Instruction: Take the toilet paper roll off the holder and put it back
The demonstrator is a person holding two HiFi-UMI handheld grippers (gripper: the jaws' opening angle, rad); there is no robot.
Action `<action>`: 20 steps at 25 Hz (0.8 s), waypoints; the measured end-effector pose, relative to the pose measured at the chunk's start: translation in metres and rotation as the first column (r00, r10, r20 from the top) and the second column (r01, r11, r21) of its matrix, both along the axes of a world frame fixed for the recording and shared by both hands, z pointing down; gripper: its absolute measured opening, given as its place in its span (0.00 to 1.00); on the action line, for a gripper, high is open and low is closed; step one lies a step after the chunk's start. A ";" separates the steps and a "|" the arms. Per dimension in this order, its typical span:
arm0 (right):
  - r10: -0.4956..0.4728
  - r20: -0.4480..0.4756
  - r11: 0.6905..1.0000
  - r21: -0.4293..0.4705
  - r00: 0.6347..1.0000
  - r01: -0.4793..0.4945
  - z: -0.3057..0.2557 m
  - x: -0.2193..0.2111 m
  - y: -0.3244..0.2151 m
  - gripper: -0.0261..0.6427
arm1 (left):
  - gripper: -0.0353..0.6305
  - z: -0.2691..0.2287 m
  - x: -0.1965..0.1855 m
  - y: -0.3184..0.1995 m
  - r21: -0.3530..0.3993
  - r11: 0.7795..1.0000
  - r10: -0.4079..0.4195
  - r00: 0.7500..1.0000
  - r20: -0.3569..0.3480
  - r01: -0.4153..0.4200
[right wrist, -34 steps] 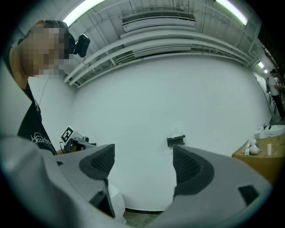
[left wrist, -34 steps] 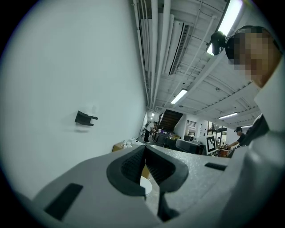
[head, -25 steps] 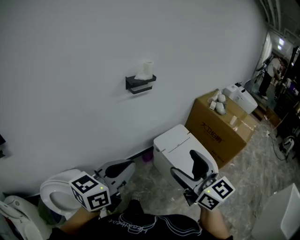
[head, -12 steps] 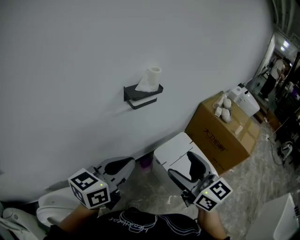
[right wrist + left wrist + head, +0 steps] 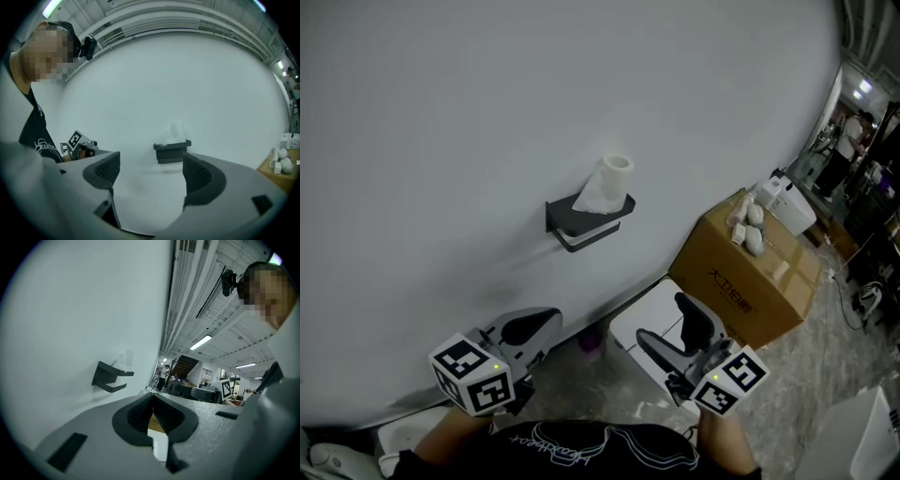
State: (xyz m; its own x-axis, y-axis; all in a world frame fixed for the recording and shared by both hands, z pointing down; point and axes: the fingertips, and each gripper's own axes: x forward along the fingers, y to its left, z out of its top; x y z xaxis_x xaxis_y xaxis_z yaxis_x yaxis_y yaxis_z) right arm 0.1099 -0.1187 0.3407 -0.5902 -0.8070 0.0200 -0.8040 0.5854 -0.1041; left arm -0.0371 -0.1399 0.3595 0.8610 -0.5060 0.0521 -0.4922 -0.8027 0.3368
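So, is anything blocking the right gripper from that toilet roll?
Nothing visible. Only bare wall shows between the open right gripper and the toilet paper roll sitting on top of the black holder.

left tool [image 5: 540, 328] pinched together, right tool [image 5: 664, 322] spread

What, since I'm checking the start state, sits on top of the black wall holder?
A white toilet paper roll stands upright on the holder, loose paper bunched beside it. The shelf surface beneath is covered.
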 end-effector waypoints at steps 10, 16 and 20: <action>-0.013 -0.027 0.999 0.034 1.000 0.014 -0.022 -0.005 -0.030 0.65 | 0.06 -0.002 -0.012 -0.016 -0.004 1.000 -0.026 1.000 0.005 0.026; -0.044 -0.041 0.997 0.065 0.998 0.047 -0.034 -0.007 -0.061 0.65 | 0.06 -0.005 -0.011 -0.032 0.005 0.999 -0.053 0.998 0.016 0.053; -0.066 -0.043 0.995 0.067 0.997 0.068 -0.040 -0.005 -0.089 0.65 | 0.06 -0.011 -0.012 -0.053 0.010 0.997 -0.082 0.997 0.016 0.082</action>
State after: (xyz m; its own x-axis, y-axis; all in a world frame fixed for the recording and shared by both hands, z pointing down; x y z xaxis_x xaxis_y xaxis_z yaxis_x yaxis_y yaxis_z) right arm 0.1047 -0.2075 0.3005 -0.6429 -0.7659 -0.0092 -0.7654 0.6428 -0.0302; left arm -0.0490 -0.1925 0.3488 0.8158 -0.5751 0.0609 -0.5616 -0.7628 0.3206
